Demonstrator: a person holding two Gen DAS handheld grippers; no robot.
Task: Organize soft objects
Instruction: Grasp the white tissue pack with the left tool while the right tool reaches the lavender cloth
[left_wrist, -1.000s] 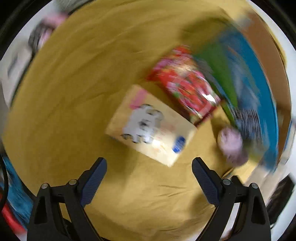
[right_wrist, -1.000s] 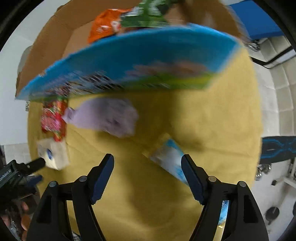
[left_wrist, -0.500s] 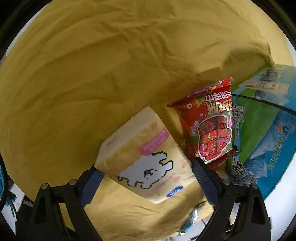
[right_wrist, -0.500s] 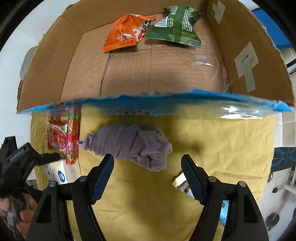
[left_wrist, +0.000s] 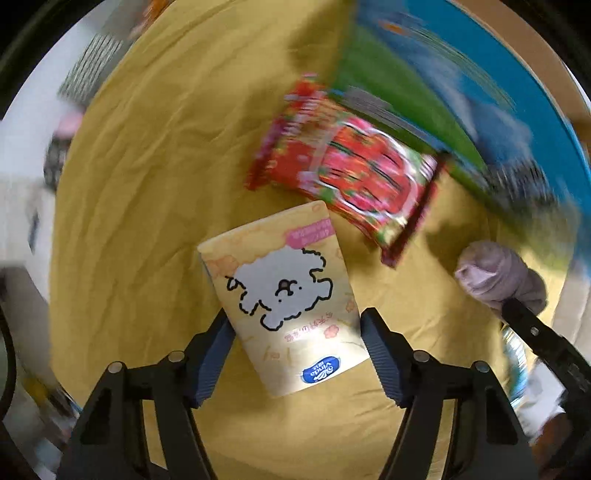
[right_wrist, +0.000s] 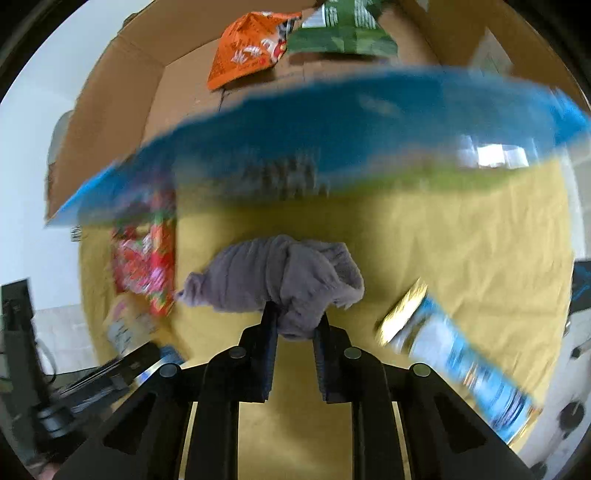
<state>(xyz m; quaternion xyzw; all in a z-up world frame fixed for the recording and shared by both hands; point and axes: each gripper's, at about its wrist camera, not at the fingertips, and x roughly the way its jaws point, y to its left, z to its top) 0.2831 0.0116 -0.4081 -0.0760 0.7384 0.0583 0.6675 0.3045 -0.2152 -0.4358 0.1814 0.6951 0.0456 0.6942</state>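
My left gripper (left_wrist: 297, 334) is shut on a yellow tissue pack (left_wrist: 284, 291) with a white dog drawing, held between both fingers above the yellow cloth. My right gripper (right_wrist: 295, 326) is shut on a bundled purple sock (right_wrist: 284, 277); the sock also shows at the right of the left wrist view (left_wrist: 498, 275). A red snack bag (left_wrist: 351, 173) lies just beyond the tissue pack, against the box. The cardboard box (right_wrist: 110, 122) with a blue outer wall (right_wrist: 369, 122) stands behind the sock.
An orange snack bag (right_wrist: 247, 51) and a green snack bag (right_wrist: 343, 33) lie inside the box. A blue and white packet (right_wrist: 454, 354) lies on the yellow cloth (right_wrist: 461, 240) right of the sock. The red bag (right_wrist: 147, 262) lies left of it.
My left gripper closed on the tissue pack. My right gripper moved forward and closed on the purple sock.
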